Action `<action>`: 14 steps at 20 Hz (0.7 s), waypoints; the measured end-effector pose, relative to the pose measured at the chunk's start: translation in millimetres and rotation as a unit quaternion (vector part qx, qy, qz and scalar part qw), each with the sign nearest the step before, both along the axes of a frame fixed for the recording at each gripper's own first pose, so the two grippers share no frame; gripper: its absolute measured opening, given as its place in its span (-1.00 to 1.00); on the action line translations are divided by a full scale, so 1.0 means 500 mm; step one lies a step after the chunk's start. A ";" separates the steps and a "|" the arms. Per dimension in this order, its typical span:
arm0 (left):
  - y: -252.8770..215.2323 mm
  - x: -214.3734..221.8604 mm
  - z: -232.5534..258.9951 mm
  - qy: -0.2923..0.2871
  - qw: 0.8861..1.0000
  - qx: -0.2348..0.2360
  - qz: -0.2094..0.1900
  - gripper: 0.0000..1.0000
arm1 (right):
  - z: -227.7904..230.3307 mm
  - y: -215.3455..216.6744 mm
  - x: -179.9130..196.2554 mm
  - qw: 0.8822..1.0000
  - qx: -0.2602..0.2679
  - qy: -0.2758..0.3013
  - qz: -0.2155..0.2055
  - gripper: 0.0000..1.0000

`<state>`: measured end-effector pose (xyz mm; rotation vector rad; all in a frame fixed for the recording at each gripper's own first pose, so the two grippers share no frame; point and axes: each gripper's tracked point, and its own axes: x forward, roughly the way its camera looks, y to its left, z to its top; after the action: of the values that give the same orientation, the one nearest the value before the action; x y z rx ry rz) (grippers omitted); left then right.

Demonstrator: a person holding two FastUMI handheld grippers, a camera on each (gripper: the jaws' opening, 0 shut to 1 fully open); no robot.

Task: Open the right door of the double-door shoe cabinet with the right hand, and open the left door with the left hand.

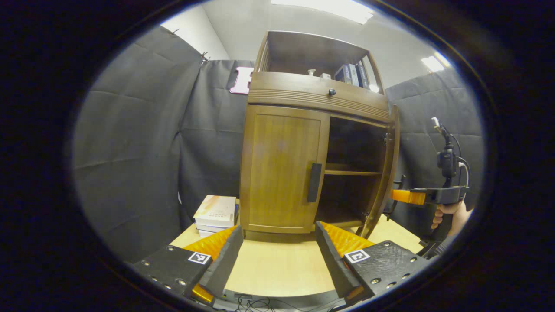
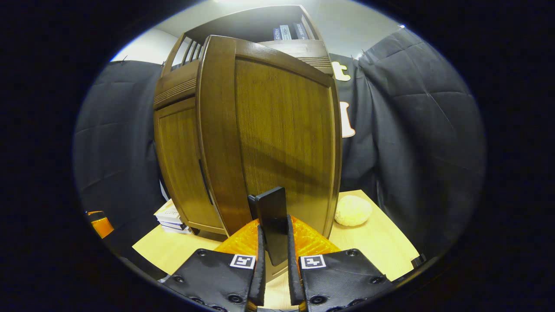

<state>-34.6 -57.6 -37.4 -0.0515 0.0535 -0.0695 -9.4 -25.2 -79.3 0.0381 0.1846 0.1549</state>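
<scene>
Two views logged, left gripper view first.

Left gripper view: my left gripper (image 1: 277, 255) hangs over the desk (image 1: 277, 268) with its fingers (image 1: 223, 260) spread wide and nothing between them. Ahead stands the shoe cabinet (image 1: 316, 130) on the desk. Its left door (image 1: 284, 169) is closed, with a dark vertical handle (image 1: 314, 182) near its inner edge. The right door (image 1: 387, 169) is swung out, seen edge-on, and dark shelves (image 1: 352, 172) show behind it. Above the doors I note a drawer with a small knob (image 1: 331, 92), and an open top shelf carrying books (image 1: 352, 74). A stack of books (image 1: 216, 213) lies on the desk just beside the cabinet's left side. My right gripper (image 1: 405, 196), held by a hand (image 1: 451, 214), reaches to the right door's outer face.

Right gripper view: my right gripper (image 2: 274, 260) has its fingers (image 2: 260, 268) narrowed and pressed on both sides of the right door's black handle (image 2: 273, 223). The right door (image 2: 277, 130) fills the centre, standing open toward the camera. The left door (image 2: 184, 164) sits closed behind it. A pale, round fuzzy object (image 2: 353, 210) rests on the desk (image 2: 373, 247) near the door's right edge.
</scene>
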 end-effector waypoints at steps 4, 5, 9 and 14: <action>-0.068 0.020 0.013 -0.001 1.000 -0.006 -0.010 0.93 | -0.008 -0.032 -0.014 1.000 -0.006 0.003 0.018 -0.54; -0.081 0.027 0.015 -0.002 1.000 -0.004 -0.007 0.93 | -0.006 -0.039 -0.020 1.000 -0.002 0.009 0.021 -0.54; -0.149 0.022 0.051 -0.014 1.000 -0.013 0.003 0.93 | 0.001 -0.085 -0.041 0.999 -0.005 0.023 0.047 -0.53; -0.240 -0.007 0.053 -0.018 0.999 -0.014 0.022 0.92 | 0.004 -0.170 -0.047 0.998 0.001 0.031 0.053 -0.51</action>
<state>-38.1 -177.3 -11.1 -0.0796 0.0155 -0.0272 -33.0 -110.4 -77.4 0.0355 0.2475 0.2591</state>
